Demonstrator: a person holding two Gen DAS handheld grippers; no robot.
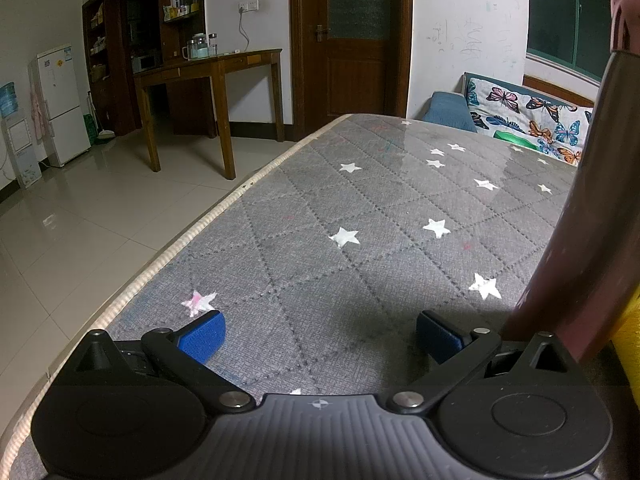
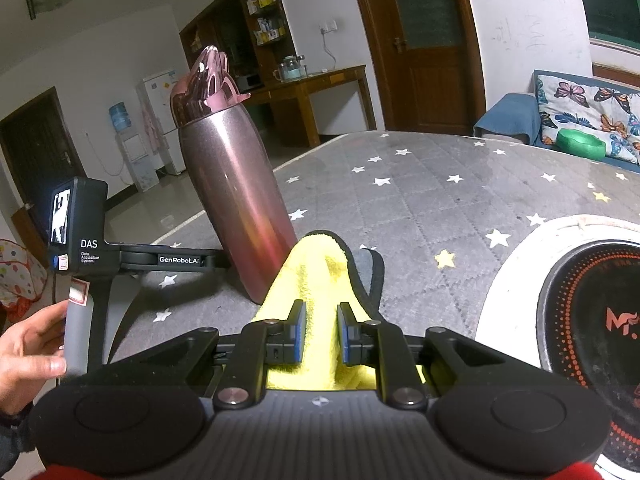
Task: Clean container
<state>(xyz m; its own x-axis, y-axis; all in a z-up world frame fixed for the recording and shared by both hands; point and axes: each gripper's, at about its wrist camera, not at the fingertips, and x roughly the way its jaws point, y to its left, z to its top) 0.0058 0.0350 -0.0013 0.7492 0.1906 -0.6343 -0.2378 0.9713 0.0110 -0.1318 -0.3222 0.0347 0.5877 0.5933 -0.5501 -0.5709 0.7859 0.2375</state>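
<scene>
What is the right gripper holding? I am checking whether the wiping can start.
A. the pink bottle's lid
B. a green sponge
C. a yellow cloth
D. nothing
C: in the right wrist view the right gripper is shut on the yellow cloth, whose front edge reaches the base of the pink bottle standing on the table.

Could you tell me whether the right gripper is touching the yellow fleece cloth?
Touching. In the right wrist view the right gripper has both blue-padded fingers pressed against a raised fold of the yellow fleece cloth, pinching it between them.
</scene>
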